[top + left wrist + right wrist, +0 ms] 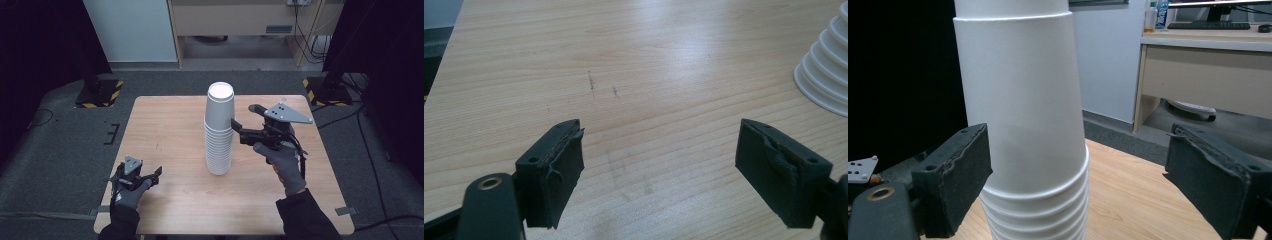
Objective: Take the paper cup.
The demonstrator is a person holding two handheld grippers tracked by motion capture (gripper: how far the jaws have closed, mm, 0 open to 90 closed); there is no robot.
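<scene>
Right gripper (235, 126) spread wide beside top cup (219, 107) of inverted stack (219, 150), gripping nothing, lined up to pinch; left gripper (156, 176) idle, likewise agape, empty.

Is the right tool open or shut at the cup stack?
Open: the right tool has its jaws spread wide beside the cup stack.

No readable text, labels or numbers anywhere: cup stack (219, 131), table (165, 130) and both tools are unmarked.
</scene>
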